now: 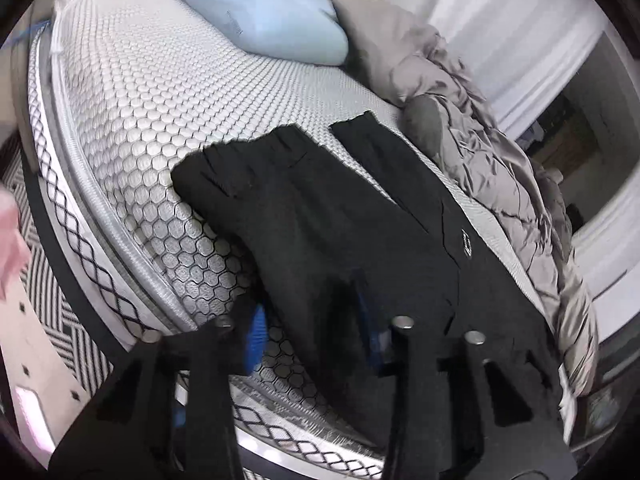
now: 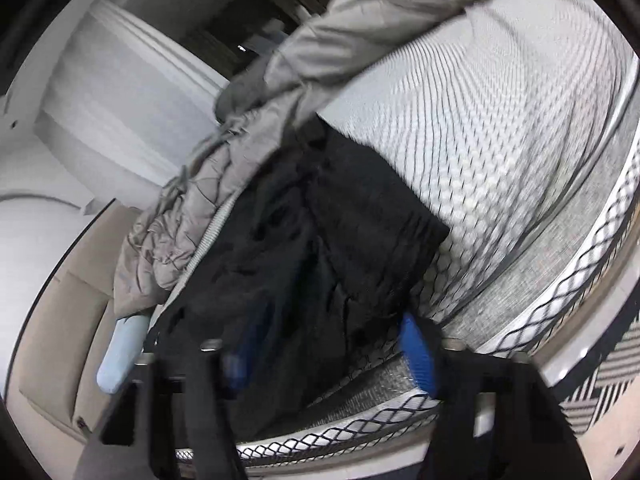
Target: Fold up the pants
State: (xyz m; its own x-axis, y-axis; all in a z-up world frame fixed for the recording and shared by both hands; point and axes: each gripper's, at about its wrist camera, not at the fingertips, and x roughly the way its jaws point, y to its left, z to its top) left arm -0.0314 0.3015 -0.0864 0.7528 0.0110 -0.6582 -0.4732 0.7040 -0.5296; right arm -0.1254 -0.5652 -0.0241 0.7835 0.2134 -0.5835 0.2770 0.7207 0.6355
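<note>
While black pants (image 1: 320, 208) are lying spread on the bare mattress (image 1: 132, 92) near its edge — legs reaching toward the pale blue pillow (image 1: 256, 8) — both tongs are working at the near end. Left tongs (image 1: 316, 336) are sitting partly open with dark cloth between the blue pads; whether they are pinching it I cannot tell. Right tongs (image 2: 332, 344) are standing wider — fabric draping over the left pad, the right pad (image 2: 416, 352) showing bare beside the cloth. A grey comforter (image 1: 480, 120) is lying bunched along the far side.
</note>
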